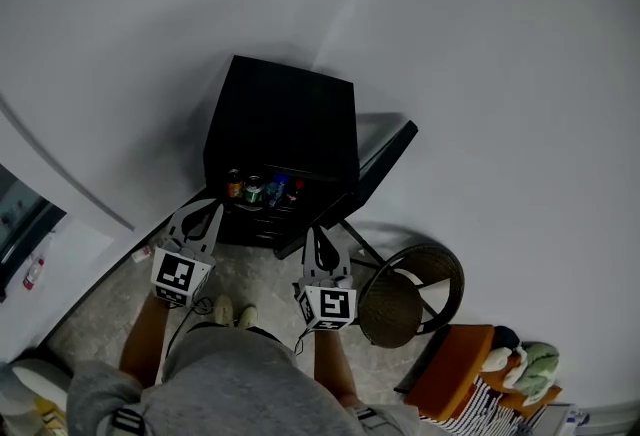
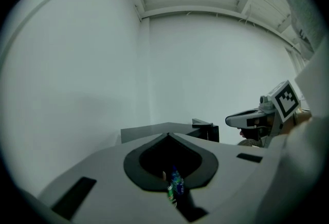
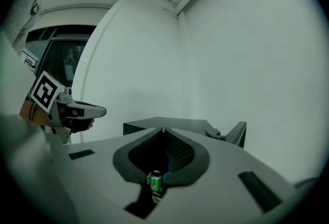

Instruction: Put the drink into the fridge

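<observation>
Black fridge [image 1: 285, 119] hides its shelves; drinks [image 1: 262, 190] show only small tops.

Small black fridge [image 1: 285, 119] on speckled grey floor [image 1: 262, 276]
Coloured drink cans and bottles [image 1: 262, 189] line its shelf; a round wicker chair [image 1: 412, 292] stands beside.
</observation>
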`<state>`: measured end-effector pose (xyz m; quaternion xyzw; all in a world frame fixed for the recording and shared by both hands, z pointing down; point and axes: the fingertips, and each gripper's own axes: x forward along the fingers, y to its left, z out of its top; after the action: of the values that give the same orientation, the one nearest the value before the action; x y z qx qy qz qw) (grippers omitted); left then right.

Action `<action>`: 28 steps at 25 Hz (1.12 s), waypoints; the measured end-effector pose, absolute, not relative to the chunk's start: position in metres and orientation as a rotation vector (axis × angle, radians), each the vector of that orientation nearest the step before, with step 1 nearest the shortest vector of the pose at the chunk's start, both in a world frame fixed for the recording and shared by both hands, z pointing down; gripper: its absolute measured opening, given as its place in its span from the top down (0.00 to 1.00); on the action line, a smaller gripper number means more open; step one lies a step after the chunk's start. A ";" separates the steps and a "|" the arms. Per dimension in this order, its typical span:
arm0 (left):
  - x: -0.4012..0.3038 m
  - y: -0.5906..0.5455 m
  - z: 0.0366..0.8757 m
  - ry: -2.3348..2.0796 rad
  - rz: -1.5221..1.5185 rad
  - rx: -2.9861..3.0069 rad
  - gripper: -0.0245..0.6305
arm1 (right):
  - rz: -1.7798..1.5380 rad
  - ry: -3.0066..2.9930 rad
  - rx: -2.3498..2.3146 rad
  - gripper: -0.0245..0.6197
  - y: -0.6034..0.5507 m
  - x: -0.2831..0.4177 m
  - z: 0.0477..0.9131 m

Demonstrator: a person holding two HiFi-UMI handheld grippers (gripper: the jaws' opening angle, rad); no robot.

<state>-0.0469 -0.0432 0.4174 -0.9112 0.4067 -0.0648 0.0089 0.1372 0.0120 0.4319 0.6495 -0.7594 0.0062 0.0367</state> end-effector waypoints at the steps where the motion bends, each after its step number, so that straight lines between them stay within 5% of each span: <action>1: -0.048 -0.042 0.418 1.277 -0.204 -2.843 0.96 | 0.022 -2.335 1.995 0.91 0.014 0.136 0.432; 28: -0.052 -0.028 0.424 1.278 -0.229 -2.836 0.96 | 0.051 -2.352 2.008 0.92 0.027 0.133 0.430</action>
<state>-0.0516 -0.0284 0.4239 -0.9092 0.4097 -0.0735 0.0112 0.1326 0.0270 0.4299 0.6491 -0.7602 0.0164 0.0241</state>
